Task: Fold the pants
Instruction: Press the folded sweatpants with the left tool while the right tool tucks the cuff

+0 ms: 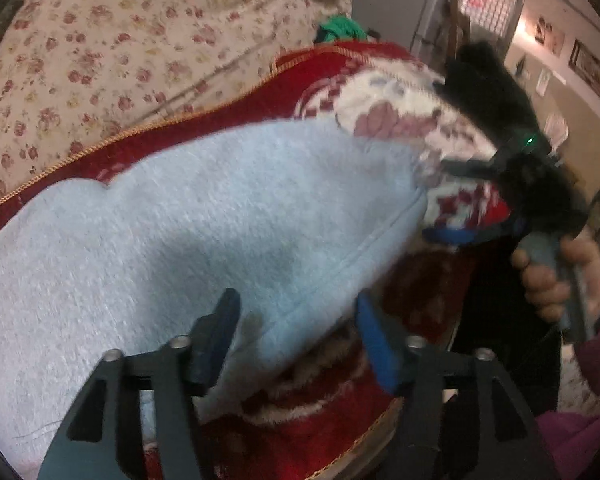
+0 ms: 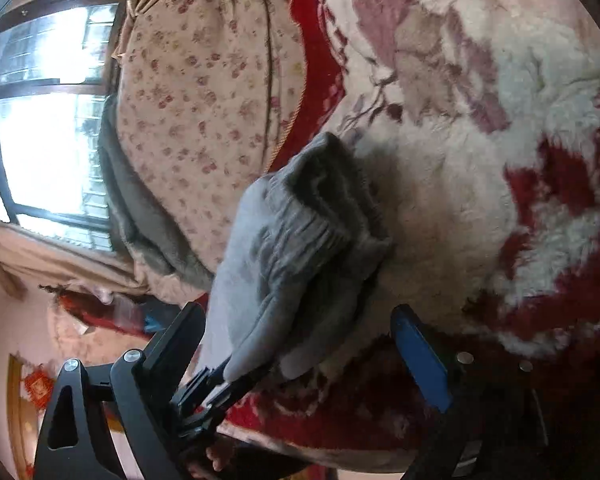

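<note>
The light blue fleece pants (image 1: 204, 216) lie spread on a red and white floral blanket (image 1: 384, 120). My left gripper (image 1: 296, 312) is open, its jaws just above the pants' seamed edge, holding nothing. My right gripper (image 2: 300, 324) is open over the folded, ribbed end of the pants (image 2: 300, 224), holding nothing. In the left wrist view the right gripper (image 1: 440, 200) shows at the right, held in a hand (image 1: 556, 276), near the far end of the pants. In the right wrist view the other gripper (image 2: 212, 392) shows low, next to the pants' edge.
A cream flowered quilt (image 1: 112, 44) lies beyond the blanket, also in the right wrist view (image 2: 196, 112). A green cloth (image 1: 340, 30) sits at the back. A window (image 2: 48, 120) and a grey blanket (image 2: 140, 216) are at the left of the right wrist view.
</note>
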